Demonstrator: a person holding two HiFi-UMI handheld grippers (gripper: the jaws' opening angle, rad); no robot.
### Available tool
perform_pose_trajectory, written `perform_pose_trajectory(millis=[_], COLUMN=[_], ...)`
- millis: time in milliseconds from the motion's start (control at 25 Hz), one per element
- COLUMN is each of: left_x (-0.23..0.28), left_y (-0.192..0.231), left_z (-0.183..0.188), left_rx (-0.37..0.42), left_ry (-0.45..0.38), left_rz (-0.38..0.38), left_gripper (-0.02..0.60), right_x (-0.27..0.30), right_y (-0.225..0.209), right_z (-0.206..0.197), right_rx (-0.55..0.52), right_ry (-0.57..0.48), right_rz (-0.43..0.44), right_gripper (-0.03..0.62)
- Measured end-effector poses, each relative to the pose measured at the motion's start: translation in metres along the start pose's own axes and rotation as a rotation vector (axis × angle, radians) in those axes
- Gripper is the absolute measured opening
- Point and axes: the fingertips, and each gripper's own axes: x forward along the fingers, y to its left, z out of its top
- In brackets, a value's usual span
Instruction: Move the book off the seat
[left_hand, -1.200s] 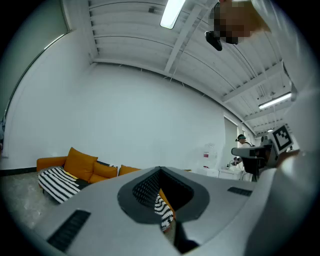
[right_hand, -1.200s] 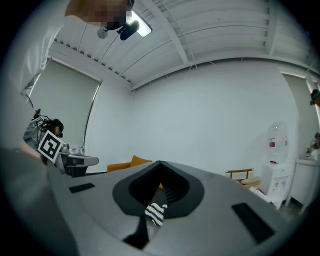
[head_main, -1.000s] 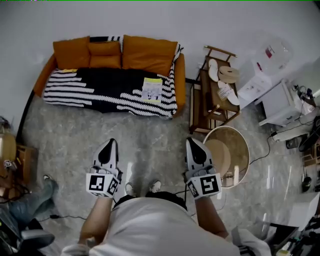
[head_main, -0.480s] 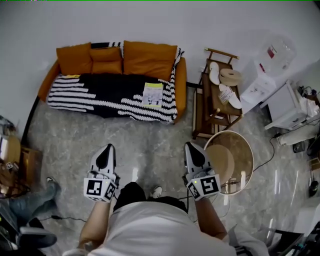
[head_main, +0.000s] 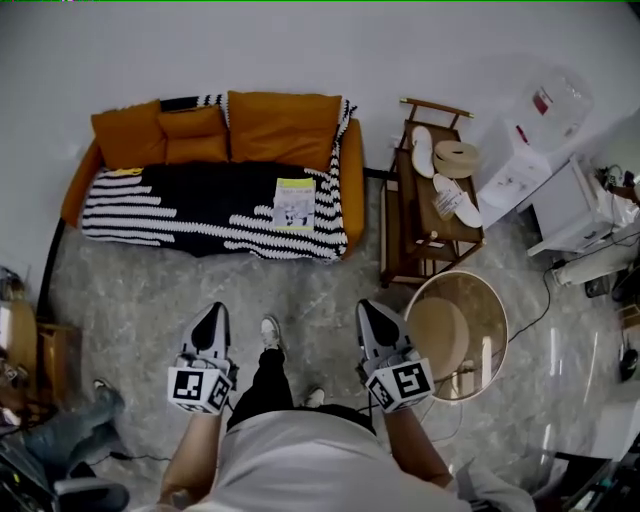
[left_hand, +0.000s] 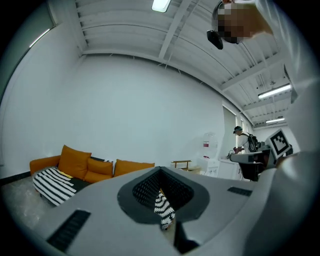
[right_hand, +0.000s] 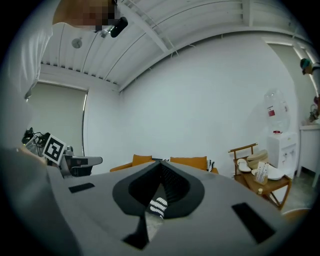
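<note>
- The person has stepped toward the book, one foot now forward. The approach looks under way, nothing more.
- The book lies flat on the striped blanket at the right end of the orange sofa, untouched.
- The left hand-held gripper and right hand-held gripper have jaws pressed together, empty, well short of it.
- Bare marbled floor lies between, with a wooden rack beside the sofa.

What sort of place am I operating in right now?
Probably a mock living room inside a lab or workshop: an orange sofa and wooden rack, yet exposed ceiling beams and a water dispenser.
</note>
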Motion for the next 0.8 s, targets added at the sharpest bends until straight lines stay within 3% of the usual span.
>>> perform_pose_trajectory(millis=[200,400,600,800], left_x=[0.089,0.172,0.227,0.256], left_y=[0.036,0.091,0.122,0.134], left_z=[0.016,0.045,0.055,0.051], left_rx=[-0.004,-0.001,0.029,0.0], left_ry=[-0.001,0.0,0.022,0.052], left_rz=[-0.061,-0.097,-0.173,-0.216], left_gripper=[0.017,0.017,0.015,0.017], right_x=[0.072,0.166,0.233,0.262], right_y=[-0.032,-0.044,-0.056,-0.063], right_z=[-0.001,0.025,0.037,0.037], right_rx=[0.044,0.02,0.016,0.027], right_ry=[0.05,0.076,0.099,0.115], right_rz=[-0.049,-0.052,-0.1,-0.127], right_gripper=[0.021,0.021,0.022,0.022])
